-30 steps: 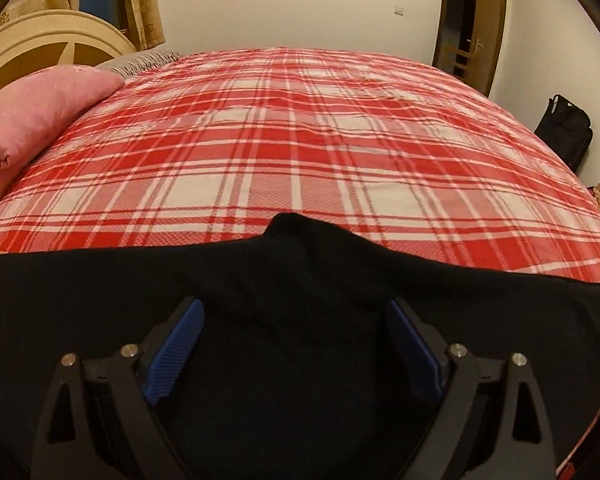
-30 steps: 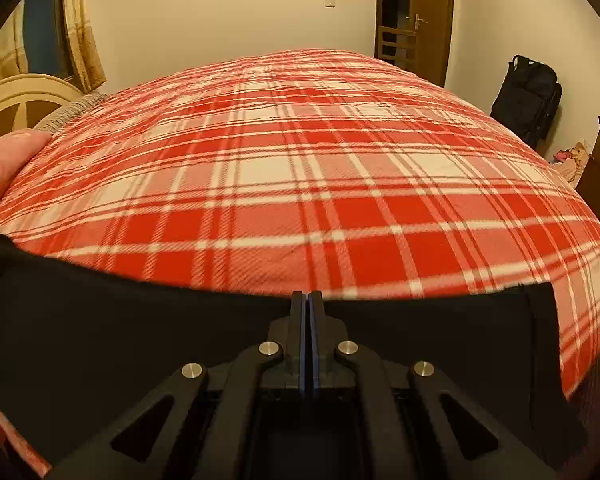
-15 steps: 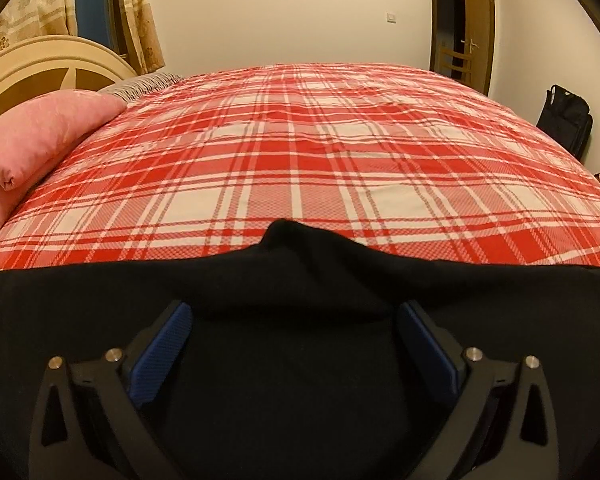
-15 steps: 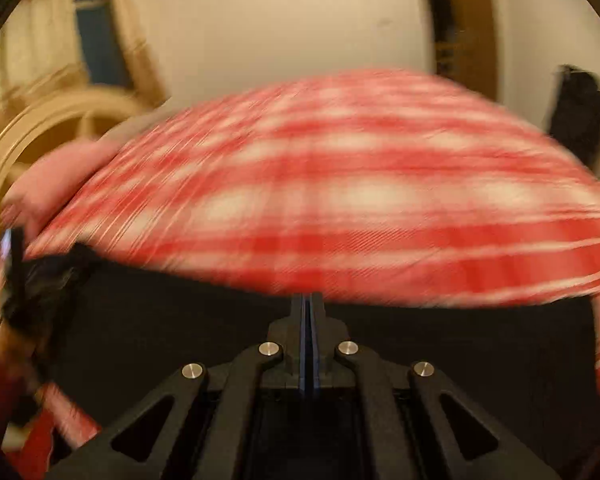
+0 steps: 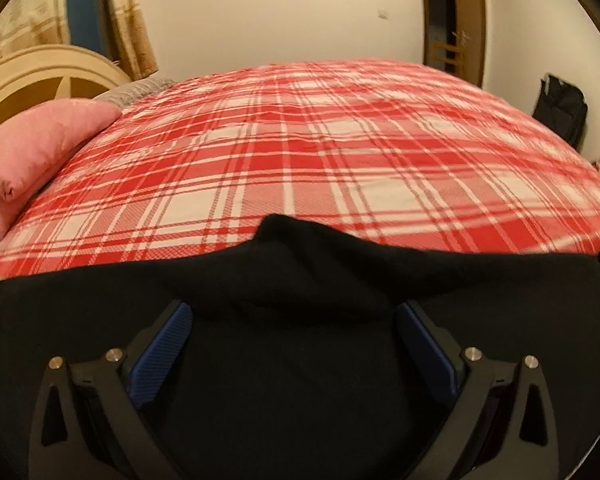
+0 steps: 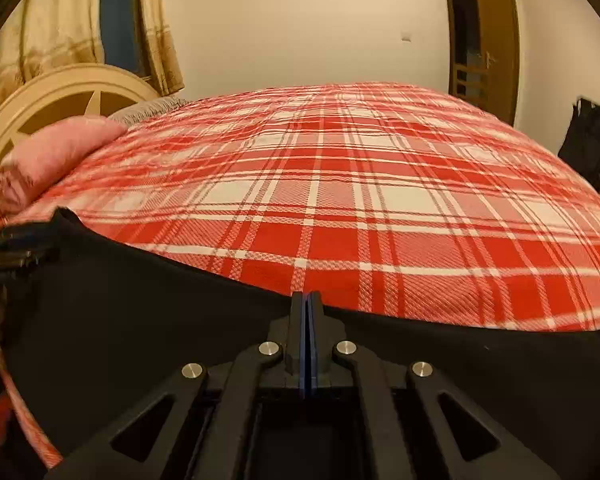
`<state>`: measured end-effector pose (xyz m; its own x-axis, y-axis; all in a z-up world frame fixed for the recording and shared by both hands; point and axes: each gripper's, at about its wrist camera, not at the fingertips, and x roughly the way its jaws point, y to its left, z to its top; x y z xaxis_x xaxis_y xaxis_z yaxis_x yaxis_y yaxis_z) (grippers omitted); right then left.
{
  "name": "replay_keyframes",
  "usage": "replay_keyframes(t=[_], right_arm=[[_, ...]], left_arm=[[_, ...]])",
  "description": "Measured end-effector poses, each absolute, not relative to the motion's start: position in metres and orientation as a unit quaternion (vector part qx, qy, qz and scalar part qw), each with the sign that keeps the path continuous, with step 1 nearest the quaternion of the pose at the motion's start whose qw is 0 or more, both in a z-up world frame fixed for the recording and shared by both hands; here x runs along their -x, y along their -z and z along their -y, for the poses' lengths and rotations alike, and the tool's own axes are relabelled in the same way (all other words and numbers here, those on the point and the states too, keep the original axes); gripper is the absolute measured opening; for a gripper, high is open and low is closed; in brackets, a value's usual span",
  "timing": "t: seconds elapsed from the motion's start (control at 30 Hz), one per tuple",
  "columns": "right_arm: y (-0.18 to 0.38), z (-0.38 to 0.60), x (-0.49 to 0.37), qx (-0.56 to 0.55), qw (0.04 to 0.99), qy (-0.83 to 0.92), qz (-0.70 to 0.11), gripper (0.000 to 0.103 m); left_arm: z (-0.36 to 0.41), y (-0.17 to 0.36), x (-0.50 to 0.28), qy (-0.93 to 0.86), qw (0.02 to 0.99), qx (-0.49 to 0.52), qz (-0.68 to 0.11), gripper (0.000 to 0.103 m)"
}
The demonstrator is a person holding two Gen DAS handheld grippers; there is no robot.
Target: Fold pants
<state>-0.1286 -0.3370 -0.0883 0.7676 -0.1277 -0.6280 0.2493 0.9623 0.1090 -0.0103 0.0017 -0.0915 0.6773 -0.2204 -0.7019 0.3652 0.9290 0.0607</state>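
Observation:
Black pants (image 5: pixel 300 380) lie across the near edge of a bed with a red and white plaid cover (image 5: pixel 320 152). My left gripper (image 5: pixel 292 308) stands wide open over them. A hump of black cloth rises between its blue pads (image 5: pixel 160 352) and hides the tips, and the pads do not press on it. In the right wrist view the pants (image 6: pixel 140 320) fill the lower left. My right gripper (image 6: pixel 308 304) is shut, its tip pinching the pants' far edge, which runs taut to both sides.
A pink pillow (image 5: pixel 32 140) and a cream headboard (image 5: pixel 40 76) are at the left. Curtains (image 6: pixel 60 32) hang behind them. A wooden door (image 6: pixel 492 40) and a black bag (image 6: pixel 592 148) stand by the wall at the right.
My left gripper's jaws widened a little and its view tipped up. My right gripper swung left with the pants' edge still at its tip, and the headboard and pillow came into its view.

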Motion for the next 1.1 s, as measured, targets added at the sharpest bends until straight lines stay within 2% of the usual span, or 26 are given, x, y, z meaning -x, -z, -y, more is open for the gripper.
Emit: replay_keyframes(t=[0.07, 0.3, 0.57, 0.87, 0.9, 0.93, 0.97, 1.0, 1.03, 1.1], right_arm=[[0.075, 0.338, 0.148, -0.136, 0.94, 0.087, -0.3, 0.002], [0.076, 0.355, 0.185, -0.168, 0.919, 0.13, -0.331, 0.002], [0.096, 0.377, 0.194, -0.157, 0.893, 0.171, -0.385, 0.002], [0.077, 0.421, 0.217, -0.174, 0.863, 0.252, -0.403, 0.004], [0.075, 0.426, 0.221, -0.168, 0.861, 0.262, -0.402, 0.007], [0.071, 0.434, 0.225, -0.161, 0.858, 0.277, -0.401, 0.018], [0.069, 0.439, 0.227, -0.158, 0.856, 0.286, -0.399, 0.039], [0.066, 0.445, 0.231, -0.155, 0.855, 0.299, -0.395, 0.051], [0.062, 0.45, 0.234, -0.15, 0.854, 0.309, -0.391, 0.068], [0.057, 0.457, 0.237, -0.133, 0.852, 0.322, -0.392, 0.071]], left_arm=[[0.005, 0.079, 0.027, 0.187, 0.907, -0.099, -0.364, 0.1], [0.065, 0.05, 0.09, 0.311, 0.887, -0.087, -0.329, 0.1], [0.139, 0.069, 0.121, 0.366, 0.857, -0.133, -0.339, 0.1], [0.154, 0.092, 0.129, 0.345, 0.853, -0.163, -0.356, 0.103], [0.154, 0.091, 0.128, 0.344, 0.852, -0.161, -0.36, 0.103], [0.154, 0.09, 0.127, 0.344, 0.851, -0.159, -0.364, 0.103], [0.154, 0.088, 0.127, 0.344, 0.85, -0.154, -0.368, 0.103], [0.154, 0.086, 0.126, 0.347, 0.849, -0.148, -0.371, 0.103], [0.154, 0.084, 0.127, 0.35, 0.848, -0.142, -0.371, 0.103], [0.157, 0.077, 0.13, 0.356, 0.848, -0.136, -0.368, 0.103]])
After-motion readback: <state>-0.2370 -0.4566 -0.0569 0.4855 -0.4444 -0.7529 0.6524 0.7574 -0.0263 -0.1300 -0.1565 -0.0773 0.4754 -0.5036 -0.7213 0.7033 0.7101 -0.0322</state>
